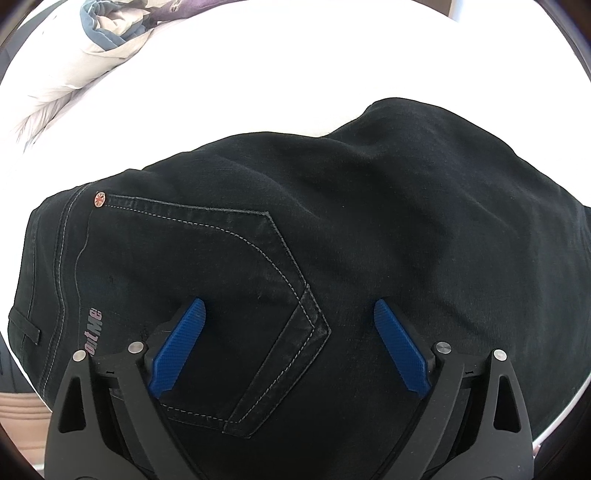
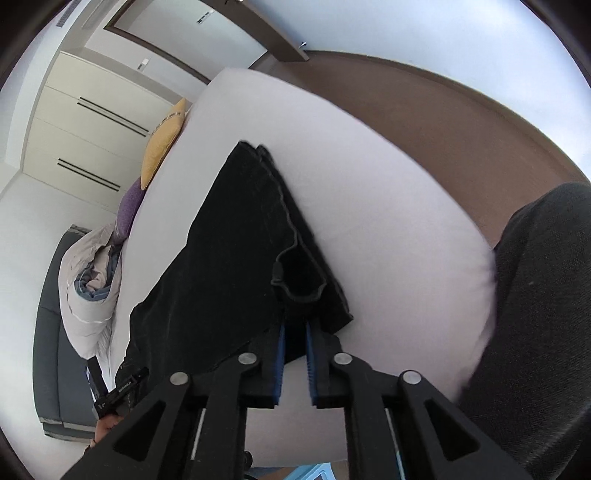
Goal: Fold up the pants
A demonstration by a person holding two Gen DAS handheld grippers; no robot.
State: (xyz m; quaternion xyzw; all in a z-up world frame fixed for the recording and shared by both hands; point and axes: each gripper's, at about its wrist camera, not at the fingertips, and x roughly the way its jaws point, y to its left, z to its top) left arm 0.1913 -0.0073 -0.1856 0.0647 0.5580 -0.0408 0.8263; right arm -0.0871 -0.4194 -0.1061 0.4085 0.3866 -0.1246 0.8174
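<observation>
Black jeans [image 1: 332, 229] lie on the white bed [image 1: 258, 74]. In the left wrist view a back pocket with grey stitching [image 1: 258, 302] and a small rivet [image 1: 100, 199] show. My left gripper [image 1: 290, 314] is open, its blue pads just above the pocket, holding nothing. In the right wrist view the pants [image 2: 236, 251] stretch away over the bed [image 2: 388, 229]. My right gripper [image 2: 294, 328] is shut on a lifted edge of the pants, with cloth pinched between its blue pads [image 2: 281, 343].
A rumpled duvet [image 2: 88, 288] lies at the bed's left side, also in the left wrist view [image 1: 103, 33]. A yellow pillow [image 2: 162, 144] and a purple pillow [image 2: 127, 214] lie beyond it. Wardrobe doors [image 2: 88, 122] stand at left. The person's dark-clad leg [image 2: 535, 314] is at right.
</observation>
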